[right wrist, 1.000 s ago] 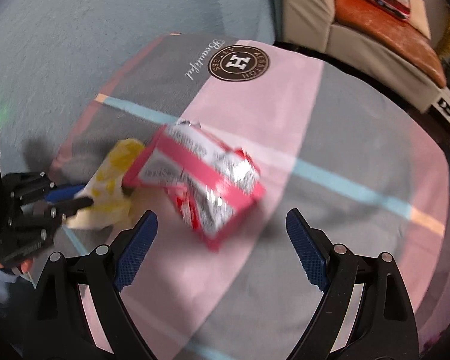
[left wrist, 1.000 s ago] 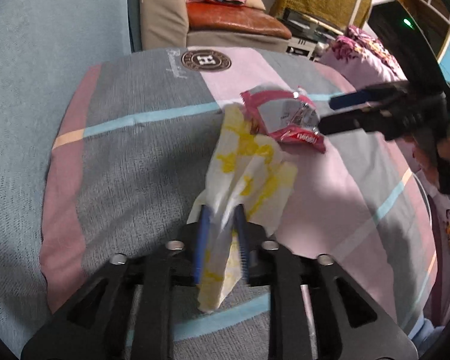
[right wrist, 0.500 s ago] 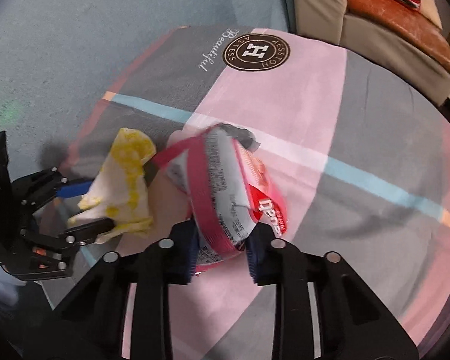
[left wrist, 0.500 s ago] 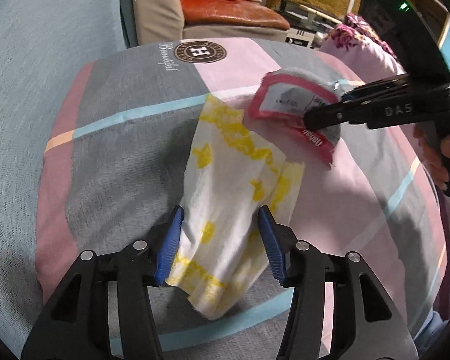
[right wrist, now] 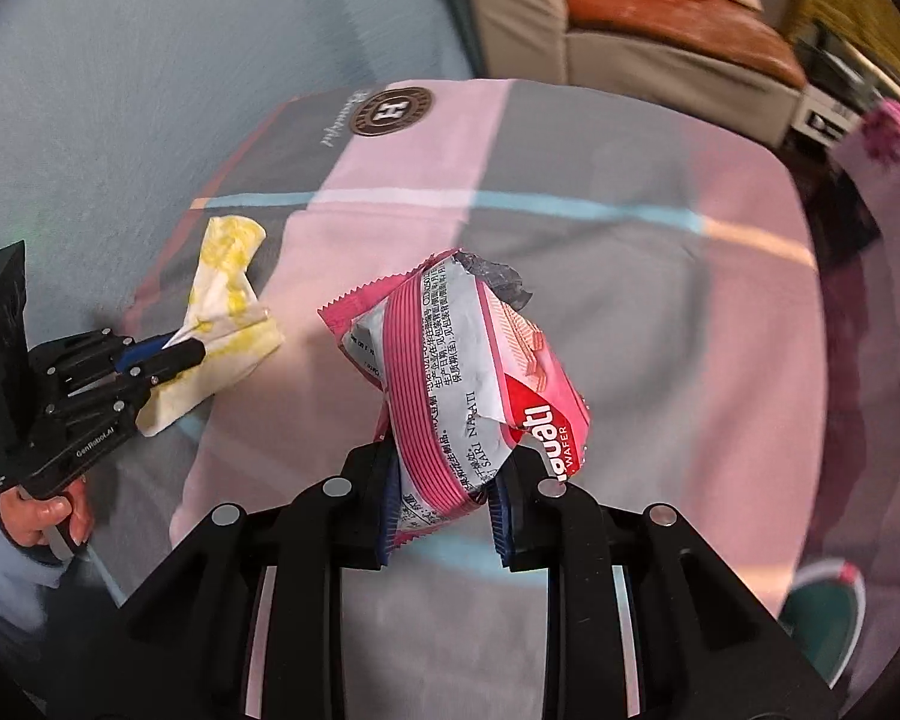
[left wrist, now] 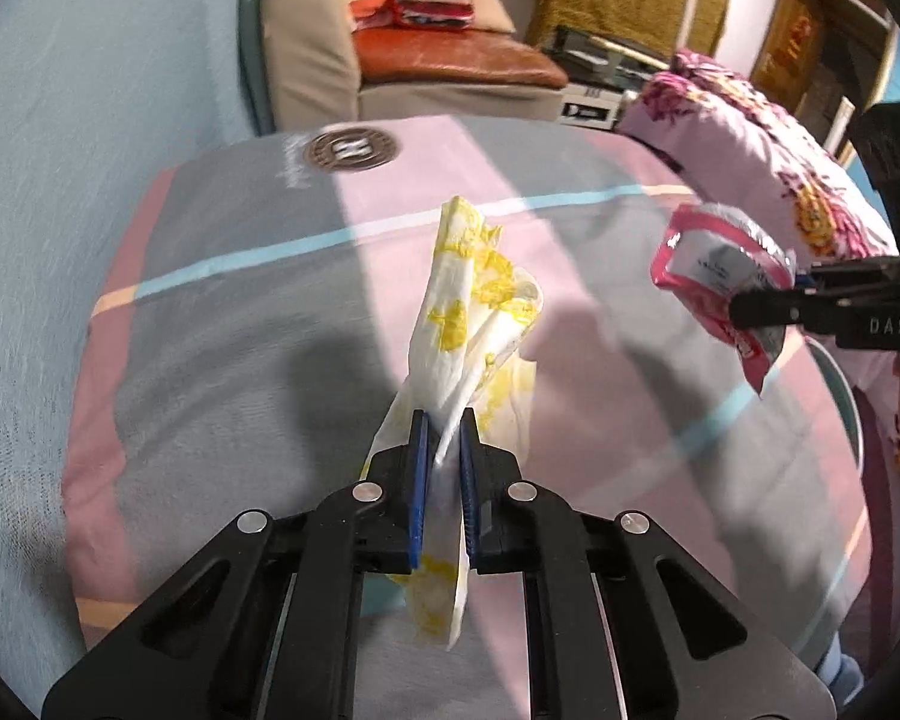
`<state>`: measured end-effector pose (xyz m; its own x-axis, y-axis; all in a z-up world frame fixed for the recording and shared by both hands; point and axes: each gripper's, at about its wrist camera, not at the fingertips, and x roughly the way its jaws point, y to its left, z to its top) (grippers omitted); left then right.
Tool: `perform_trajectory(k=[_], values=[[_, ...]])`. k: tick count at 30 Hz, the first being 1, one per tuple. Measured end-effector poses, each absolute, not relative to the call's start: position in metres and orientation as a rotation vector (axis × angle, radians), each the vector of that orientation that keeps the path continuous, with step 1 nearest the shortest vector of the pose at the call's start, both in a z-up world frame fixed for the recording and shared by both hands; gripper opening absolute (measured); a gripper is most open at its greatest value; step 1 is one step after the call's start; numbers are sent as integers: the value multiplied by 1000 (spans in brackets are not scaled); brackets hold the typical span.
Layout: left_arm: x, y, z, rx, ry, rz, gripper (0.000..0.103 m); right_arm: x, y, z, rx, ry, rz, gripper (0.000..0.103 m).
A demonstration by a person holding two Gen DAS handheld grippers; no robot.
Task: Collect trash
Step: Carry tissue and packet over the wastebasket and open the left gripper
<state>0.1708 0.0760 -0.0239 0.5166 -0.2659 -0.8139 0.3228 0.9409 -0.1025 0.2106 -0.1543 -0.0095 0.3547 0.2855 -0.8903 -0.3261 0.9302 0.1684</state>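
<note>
Pink foil wafer wrapper (right wrist: 468,384) sat clamped in my right gripper (right wrist: 444,516) above the bed; my left gripper (left wrist: 444,450) had just closed on the yellow-stained white tissue (left wrist: 474,312). Thin tissue could tear or slip.

Pink-grey bedspread (left wrist: 270,312), beige armchair (left wrist: 312,54) with orange cushion (left wrist: 450,57), floral pillow (left wrist: 750,138)

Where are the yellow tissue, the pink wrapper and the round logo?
yellow tissue (left wrist: 468,312), left wrist view, its crumpled middle.
pink wrapper (right wrist: 450,384), right wrist view, its striped pink band.
round logo (right wrist: 393,111), right wrist view, its centre letter.
</note>
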Motion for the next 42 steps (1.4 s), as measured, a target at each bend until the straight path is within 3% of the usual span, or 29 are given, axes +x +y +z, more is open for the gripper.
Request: perform_trajectory(k=[15, 42], values=[[119, -61, 14, 170, 896, -542, 11, 86, -279, 7, 115, 1030, 197, 23], [78, -288, -15, 371, 951, -803, 11, -22, -455, 12, 256, 878, -108, 23]])
